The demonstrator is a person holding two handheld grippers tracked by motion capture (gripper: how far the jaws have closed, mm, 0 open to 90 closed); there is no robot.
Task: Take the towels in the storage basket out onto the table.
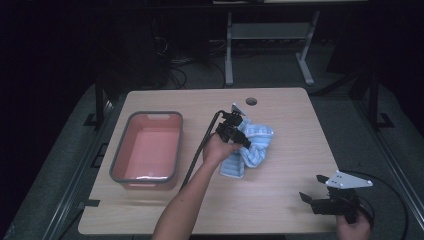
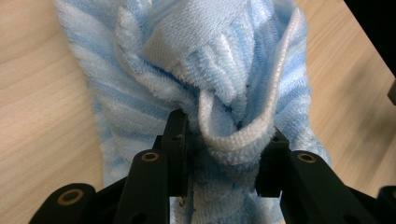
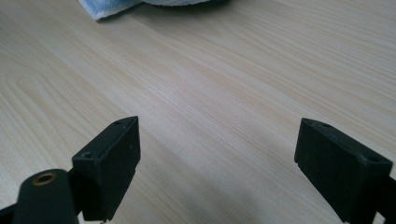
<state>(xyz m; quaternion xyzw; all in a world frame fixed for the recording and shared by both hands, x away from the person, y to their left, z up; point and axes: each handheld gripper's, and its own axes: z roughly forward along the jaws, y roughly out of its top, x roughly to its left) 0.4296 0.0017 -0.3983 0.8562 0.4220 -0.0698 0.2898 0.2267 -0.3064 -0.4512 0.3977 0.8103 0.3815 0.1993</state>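
Towel: a light-blue striped towel [image 1: 254, 145] lies bunched near the middle of the table [image 1: 280, 200], a little toward its far edge.
Left gripper: the left gripper [image 2: 224, 158] sits on the towel's left side, jaws clamped on a raised fold of the cloth.
Right gripper: the right gripper [image 3: 217, 172] hovers low by the table's near right corner, well apart from the towel, jaws wide apart with bare wood between them.
Tub: a pink tub [image 1: 148, 150] with a grey rim stands beside the left edge.
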